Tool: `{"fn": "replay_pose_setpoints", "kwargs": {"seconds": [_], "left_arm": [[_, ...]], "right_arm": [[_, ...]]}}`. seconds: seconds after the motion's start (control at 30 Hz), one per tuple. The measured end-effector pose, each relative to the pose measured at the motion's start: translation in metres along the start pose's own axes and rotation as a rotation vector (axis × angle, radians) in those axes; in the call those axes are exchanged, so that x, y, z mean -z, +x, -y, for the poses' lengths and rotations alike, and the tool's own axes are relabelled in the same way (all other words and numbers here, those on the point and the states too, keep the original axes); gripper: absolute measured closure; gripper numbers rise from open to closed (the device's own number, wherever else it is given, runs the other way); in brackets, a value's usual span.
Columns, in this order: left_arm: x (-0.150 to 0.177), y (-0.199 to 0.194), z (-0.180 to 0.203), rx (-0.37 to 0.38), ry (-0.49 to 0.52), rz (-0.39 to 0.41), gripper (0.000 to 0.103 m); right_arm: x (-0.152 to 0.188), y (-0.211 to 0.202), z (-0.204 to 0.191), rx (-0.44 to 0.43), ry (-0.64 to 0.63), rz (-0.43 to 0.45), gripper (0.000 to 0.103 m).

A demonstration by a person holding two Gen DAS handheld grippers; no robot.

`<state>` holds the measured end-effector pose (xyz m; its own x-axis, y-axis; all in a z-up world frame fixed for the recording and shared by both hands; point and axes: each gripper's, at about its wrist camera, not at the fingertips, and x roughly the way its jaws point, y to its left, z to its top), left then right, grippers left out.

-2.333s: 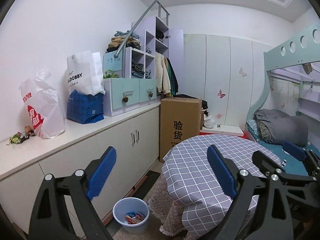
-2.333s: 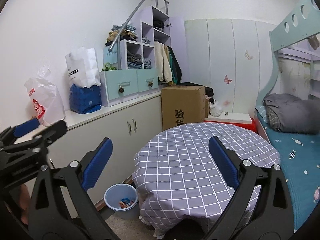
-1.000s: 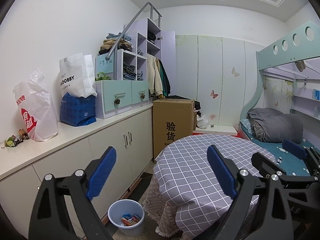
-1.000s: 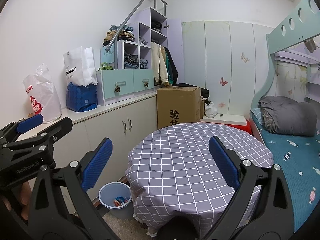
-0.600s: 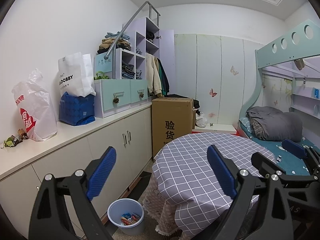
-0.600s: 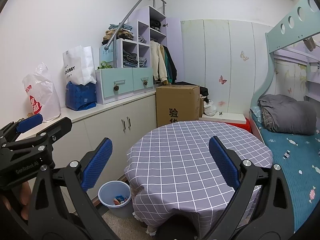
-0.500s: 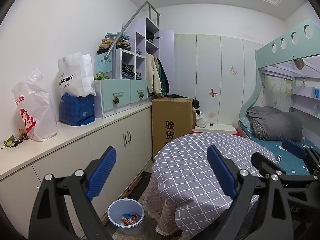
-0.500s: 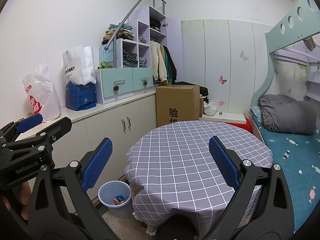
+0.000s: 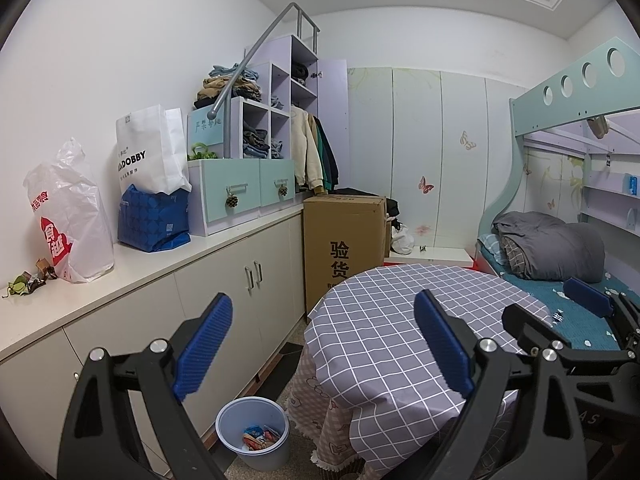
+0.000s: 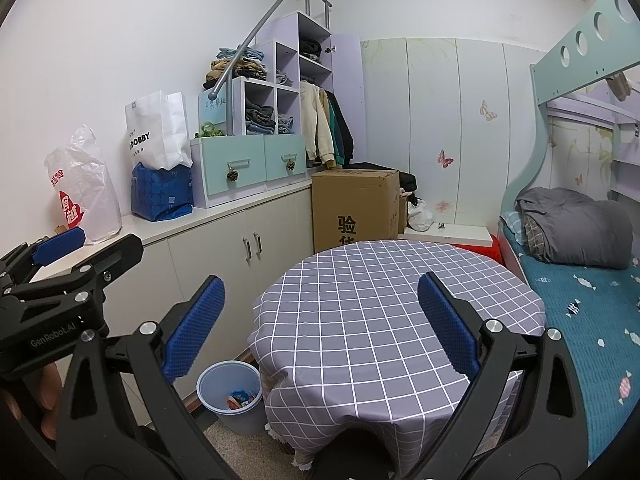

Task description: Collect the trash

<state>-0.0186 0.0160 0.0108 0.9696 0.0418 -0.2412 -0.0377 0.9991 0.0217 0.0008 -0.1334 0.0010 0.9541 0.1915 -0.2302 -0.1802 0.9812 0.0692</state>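
The trash left to collect looks to be the small heap of crumpled scraps, green and brown, lying at the near left end of the long white worktop, just beside the white plastic bag with red print; it shows only in the left wrist view and is too small to say whether it is wrappers, leaves or peel. Judging by its look it is light, thin and crushable, so it should need little force but may slip or scatter; pinching the thickest bunched part of one piece at a time, fingertips low to the worktop, seems the safest hold. Other wrappers already lie in the pale blue bin on the floor, standing between the cabinet doors and the round table under its grey checked cloth, whose top is bare. The left gripper hangs in the air with its blue fingers spread wide and nothing between them; the right gripper is likewise wide open and empty, well apart from the scraps. Further along the worktop stand a blue bag with a white paper bag on it, and a cardboard box beyond.
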Motion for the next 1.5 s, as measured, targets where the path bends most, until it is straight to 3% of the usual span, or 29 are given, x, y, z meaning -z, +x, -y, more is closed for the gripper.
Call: {"fn": "replay_pose_setpoints", "kwargs": {"seconds": [1.5], "left_arm": [[0.0013,0.0007,-0.0067,0.001,0.012,-0.001,0.013]], "right_arm": [[0.0048,-0.0004,-0.0018,-0.003,0.000,-0.004,0.008]]}}
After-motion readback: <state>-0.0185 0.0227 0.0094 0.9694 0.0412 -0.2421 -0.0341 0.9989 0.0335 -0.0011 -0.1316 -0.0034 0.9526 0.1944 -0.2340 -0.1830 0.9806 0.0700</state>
